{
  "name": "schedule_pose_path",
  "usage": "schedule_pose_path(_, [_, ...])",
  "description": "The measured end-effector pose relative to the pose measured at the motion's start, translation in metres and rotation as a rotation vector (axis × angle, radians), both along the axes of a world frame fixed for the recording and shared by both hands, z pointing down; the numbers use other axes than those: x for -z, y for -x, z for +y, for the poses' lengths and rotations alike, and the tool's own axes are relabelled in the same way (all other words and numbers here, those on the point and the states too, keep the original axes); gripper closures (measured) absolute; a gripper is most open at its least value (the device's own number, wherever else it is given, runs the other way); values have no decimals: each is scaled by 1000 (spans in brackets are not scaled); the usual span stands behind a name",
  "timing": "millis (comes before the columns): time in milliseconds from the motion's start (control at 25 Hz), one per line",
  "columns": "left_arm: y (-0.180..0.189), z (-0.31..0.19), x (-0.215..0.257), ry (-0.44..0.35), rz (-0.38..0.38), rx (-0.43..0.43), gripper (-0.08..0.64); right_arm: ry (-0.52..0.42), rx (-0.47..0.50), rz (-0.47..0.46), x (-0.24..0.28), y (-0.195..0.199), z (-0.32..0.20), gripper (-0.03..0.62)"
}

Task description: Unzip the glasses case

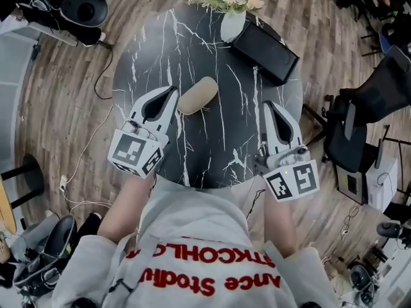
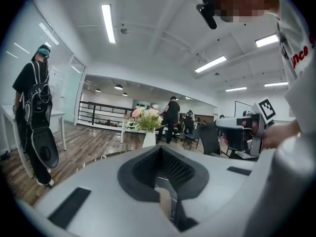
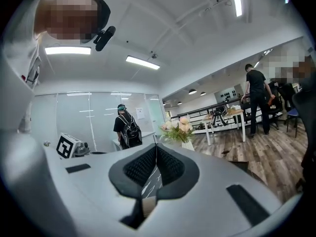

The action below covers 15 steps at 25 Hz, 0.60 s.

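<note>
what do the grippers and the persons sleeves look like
The left gripper and right gripper are pale grey tapered shells with black ribbed pads around a black oval opening. Each carries a white cube with black square markers. The person wears a light grey sweatshirt with red lettering.

The left gripper (image 1: 171, 92) and right gripper (image 1: 266, 105) are smooth matt plastic with ribbed black pads (image 3: 140, 167). Just beside the left one, the beige glasses case (image 1: 197, 95) looks like matt cloth, on a glossy black marble table (image 1: 212, 140).
</note>
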<state>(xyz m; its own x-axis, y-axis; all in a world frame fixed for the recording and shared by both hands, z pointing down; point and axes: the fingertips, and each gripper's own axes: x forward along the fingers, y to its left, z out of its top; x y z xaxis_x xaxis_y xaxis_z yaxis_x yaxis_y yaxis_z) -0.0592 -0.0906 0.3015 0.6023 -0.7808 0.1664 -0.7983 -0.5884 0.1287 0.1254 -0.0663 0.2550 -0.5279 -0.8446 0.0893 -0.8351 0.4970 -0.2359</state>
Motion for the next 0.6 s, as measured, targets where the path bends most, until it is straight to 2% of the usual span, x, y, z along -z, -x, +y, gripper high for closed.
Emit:
schedule_pose_path(280, [-4,-35,-71,117,-67,-65,558,92,-22,79,-62,22,-29,577])
schedule_pose_path(440, [-12,-44,-119,207,-99,-133,558,149,-3,144,-100,37,-36,575])
schedule_pose_path(600, [-26,-49,-160,299,-126,-225,558,207,8,164,-131,48,-39,575])
